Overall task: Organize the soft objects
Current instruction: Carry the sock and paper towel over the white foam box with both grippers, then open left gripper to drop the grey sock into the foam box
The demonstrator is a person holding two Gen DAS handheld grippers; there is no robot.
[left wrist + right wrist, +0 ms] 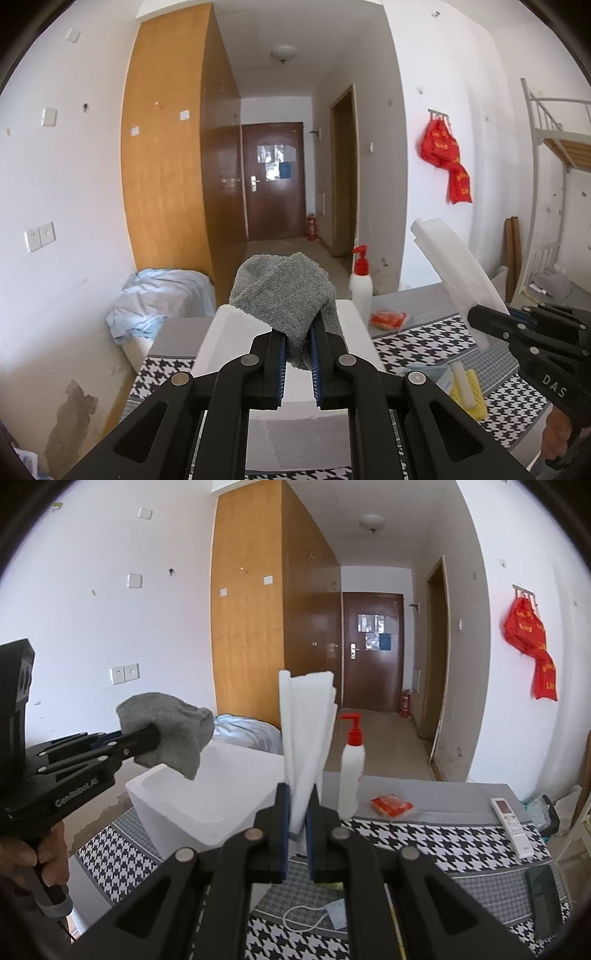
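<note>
My left gripper point(297, 343) is shut on a grey towel point(284, 291) and holds it just above the open white foam box point(354, 325). From the right wrist view the left gripper point(147, 738) holds the grey towel point(173, 731) over the foam box point(207, 801). My right gripper point(297, 805) is shut on a folded white foam sheet point(306, 731) that stands upright in the air. In the left wrist view the right gripper point(480, 321) holds the white sheet point(454, 266) to the right of the box.
A houndstooth cloth point(424, 838) covers the table. On it stand a white pump bottle point(351, 771), an orange packet point(391, 805), a remote point(511, 821), a dark phone point(545, 901) and a yellow sponge point(469, 391). A bundle of light blue cloth point(155, 299) lies left of the table.
</note>
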